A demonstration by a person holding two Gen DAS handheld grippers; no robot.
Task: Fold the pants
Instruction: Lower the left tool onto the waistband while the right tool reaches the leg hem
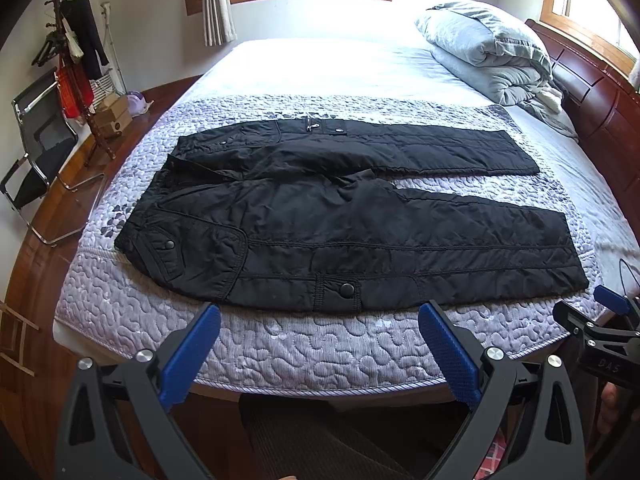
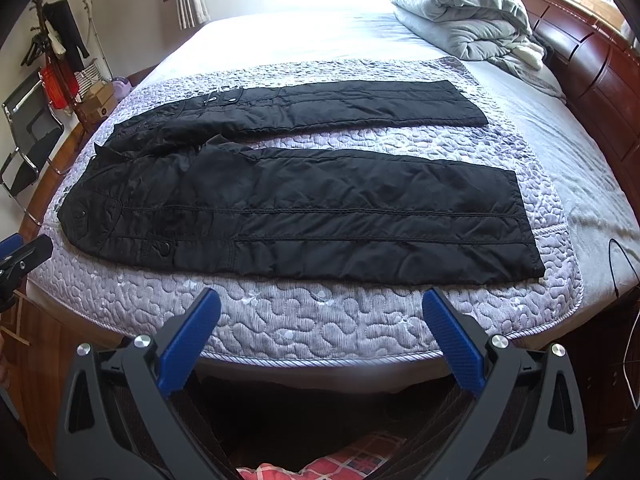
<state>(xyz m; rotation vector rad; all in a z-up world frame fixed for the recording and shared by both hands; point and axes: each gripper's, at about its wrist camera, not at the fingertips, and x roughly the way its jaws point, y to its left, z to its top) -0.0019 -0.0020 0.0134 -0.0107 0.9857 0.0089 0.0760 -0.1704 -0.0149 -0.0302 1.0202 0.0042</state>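
Black quilted pants lie flat on the lavender quilted cover of the bed, waist to the left, both legs spread apart and pointing right. They also show in the right wrist view. My left gripper is open and empty, hovering at the near bed edge just in front of the waist area. My right gripper is open and empty, at the near edge in front of the near leg. The right gripper also shows at the left wrist view's right edge.
A folded grey duvet sits at the far right by the wooden headboard. A coat rack, a chair and boxes stand on the wood floor at left. A cable lies at the bed's right edge.
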